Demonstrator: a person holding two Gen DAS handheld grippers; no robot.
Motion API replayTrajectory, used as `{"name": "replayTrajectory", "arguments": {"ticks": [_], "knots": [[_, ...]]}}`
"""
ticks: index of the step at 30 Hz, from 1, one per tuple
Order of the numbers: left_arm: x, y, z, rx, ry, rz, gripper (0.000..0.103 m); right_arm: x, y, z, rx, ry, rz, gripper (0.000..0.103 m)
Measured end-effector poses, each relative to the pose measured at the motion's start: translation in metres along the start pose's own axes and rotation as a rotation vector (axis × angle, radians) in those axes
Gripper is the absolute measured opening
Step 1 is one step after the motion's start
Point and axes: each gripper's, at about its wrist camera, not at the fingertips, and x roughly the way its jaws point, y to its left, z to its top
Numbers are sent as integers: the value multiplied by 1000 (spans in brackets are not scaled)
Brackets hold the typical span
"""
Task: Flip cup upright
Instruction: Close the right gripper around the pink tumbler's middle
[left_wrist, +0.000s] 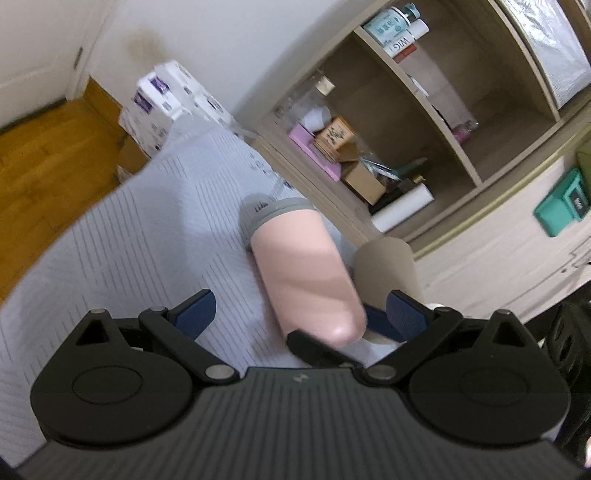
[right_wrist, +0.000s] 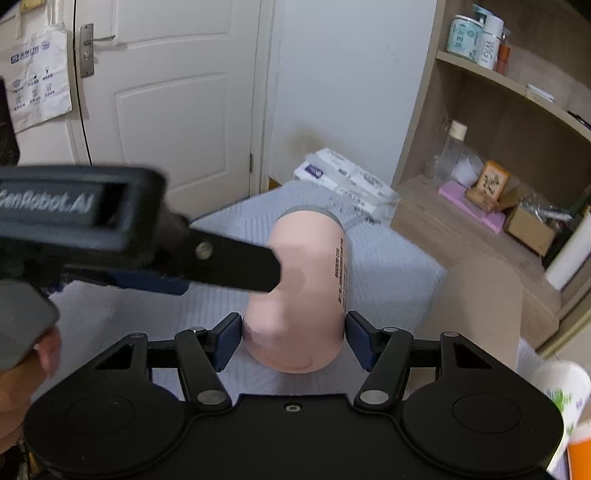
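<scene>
A pink cup (right_wrist: 299, 288) with a grey rim band lies on its side on a light grey striped cloth (right_wrist: 391, 266), base toward the cameras, mouth away. My right gripper (right_wrist: 293, 336) is shut on the cup's base end, blue pads pressing both sides. My left gripper (left_wrist: 299, 314) is open, its blue pads wide apart. The cup (left_wrist: 303, 273) lies between them, nearer the right pad, with no pad clearly touching. The left gripper also shows in the right wrist view, reaching in from the left beside the cup.
A wooden shelf unit (right_wrist: 491, 155) with bottles, boxes and a paper roll stands to the right. Tissue packs (right_wrist: 343, 173) lie past the cloth's far edge. A white door (right_wrist: 166, 92) is behind. A patterned paper cup (right_wrist: 565, 391) sits at the lower right.
</scene>
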Motion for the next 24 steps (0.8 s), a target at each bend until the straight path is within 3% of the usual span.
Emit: {"name": "replayTrajectory", "arguments": {"ticks": [3,7,12,16,21,24], "knots": [[-7,11,-6,-73,20,-48,100,-12,4,-2,-7,0,27,67],[-15,14,-15,-89,42,-79,100,-27,0,-8,42,16,54,67],[-12,-1,-29,-40,127,-107,100,-52,-2,-29,79,42,90,67],[-5,-19,-40,-9,197,-180,100,-73,-4,-48,129,58,67,67],[-5,-42,-52,94,190,-134,97,-93,-6,-68,175,39,34,67],[3,-43,-54,51,229,-163,93,-100,-4,-75,204,59,6,67]]}}
